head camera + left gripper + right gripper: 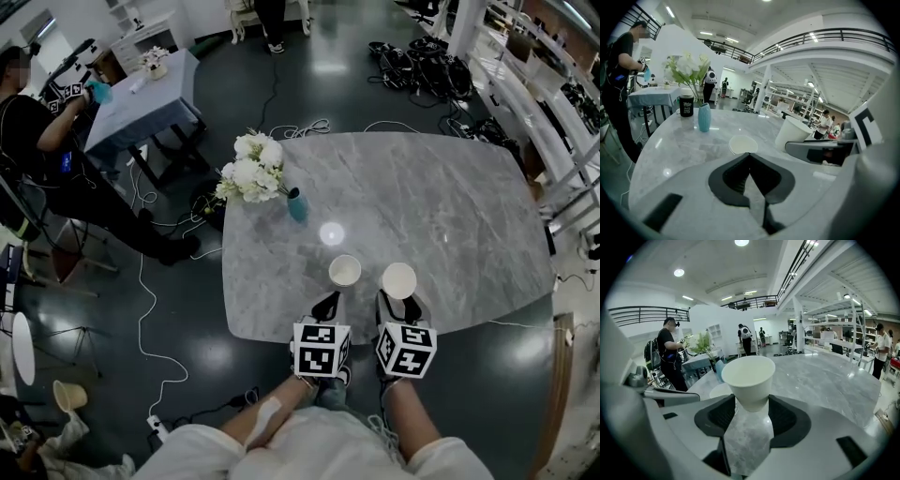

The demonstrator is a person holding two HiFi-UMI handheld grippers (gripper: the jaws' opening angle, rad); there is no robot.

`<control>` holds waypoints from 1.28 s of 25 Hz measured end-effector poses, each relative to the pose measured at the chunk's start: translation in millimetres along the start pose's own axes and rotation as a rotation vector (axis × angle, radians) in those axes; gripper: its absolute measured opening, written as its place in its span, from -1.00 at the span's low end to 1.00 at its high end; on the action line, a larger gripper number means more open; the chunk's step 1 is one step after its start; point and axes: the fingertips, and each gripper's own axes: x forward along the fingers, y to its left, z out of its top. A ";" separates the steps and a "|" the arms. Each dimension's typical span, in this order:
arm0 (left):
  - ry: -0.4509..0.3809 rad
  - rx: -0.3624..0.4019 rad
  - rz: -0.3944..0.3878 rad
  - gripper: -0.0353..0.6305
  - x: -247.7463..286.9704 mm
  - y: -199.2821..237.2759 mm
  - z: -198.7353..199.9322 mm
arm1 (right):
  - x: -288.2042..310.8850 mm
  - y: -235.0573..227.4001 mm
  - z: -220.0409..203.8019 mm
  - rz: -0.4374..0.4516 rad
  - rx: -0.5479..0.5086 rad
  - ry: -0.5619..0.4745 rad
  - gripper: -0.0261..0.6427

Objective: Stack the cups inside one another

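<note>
Two white paper cups are near the front edge of the grey marble table. The left cup stands upright on the table just ahead of my left gripper, whose jaws are shut with their tips touching and nothing between them. My right gripper is shut on the lower part of the right cup and holds it upright, mouth up. In the left gripper view this held cup shows at the right. The left cup's rim peeks out behind the held cup.
A teal vase with white flowers stands at the table's far left, with a black cup beyond it. A person works at a second table to the left. Cables lie on the floor.
</note>
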 end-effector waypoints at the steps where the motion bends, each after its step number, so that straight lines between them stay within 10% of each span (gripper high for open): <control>1: -0.007 -0.005 0.006 -0.91 -2.3 2.6 2.0 | 0.6 3.5 1.9 0.007 -0.007 -0.001 -0.30; 32: -0.027 -0.072 0.107 -0.91 -19.4 71.5 6.3 | 39.3 82.2 11.8 0.148 -0.097 0.028 -0.30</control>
